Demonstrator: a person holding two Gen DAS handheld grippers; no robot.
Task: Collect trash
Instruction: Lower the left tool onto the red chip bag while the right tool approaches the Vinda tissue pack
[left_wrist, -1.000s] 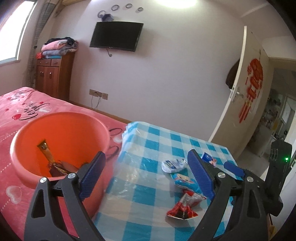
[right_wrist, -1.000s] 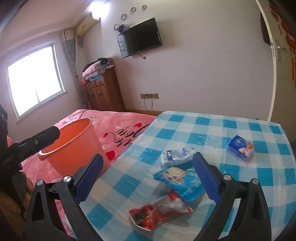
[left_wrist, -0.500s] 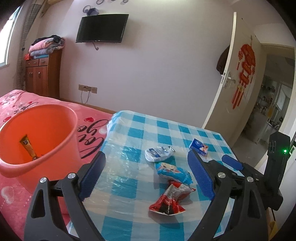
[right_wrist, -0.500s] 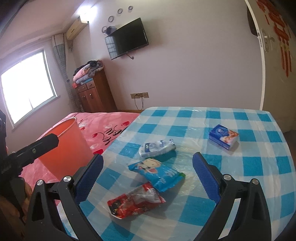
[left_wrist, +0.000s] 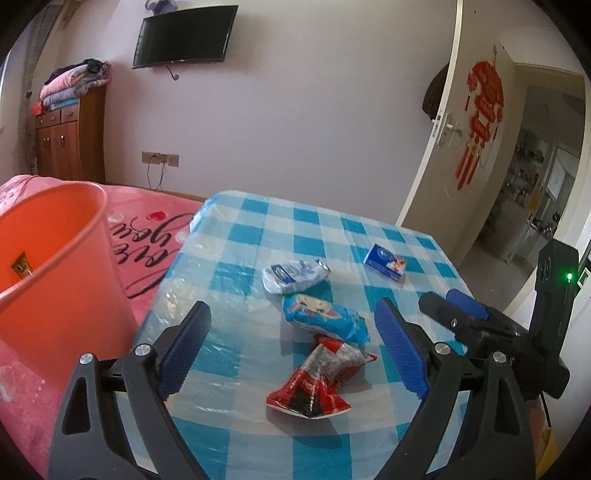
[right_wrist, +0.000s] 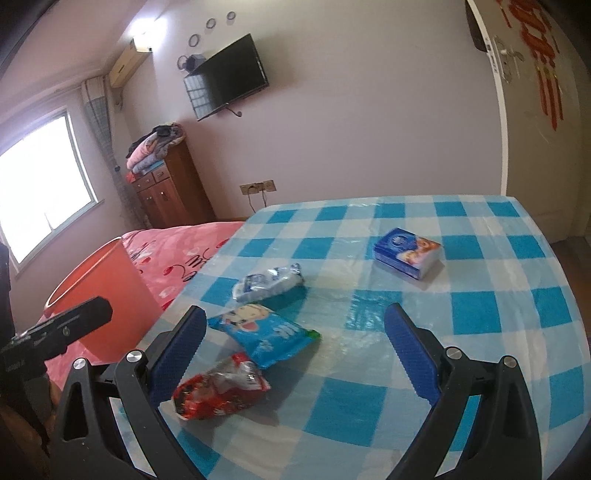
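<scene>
Both grippers hover empty with jaws spread wide, the left gripper (left_wrist: 291, 347) over the crumpled red foil wrapper (left_wrist: 320, 380) on the blue-checked tablecloth (right_wrist: 480, 310), the right gripper (right_wrist: 295, 347) just beside it, orange plastic bin (left_wrist: 55, 266) left.

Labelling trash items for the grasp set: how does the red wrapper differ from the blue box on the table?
The red wrapper is crumpled and flat with uneven edges; the blue box is a rigid block with square corners. The red wrapper lies nearest both grippers, at the near end of the row of packets; the blue box sits apart, farther back and to the right. Both rest untouched on the checked tablecloth, outside the orange bin.
</scene>
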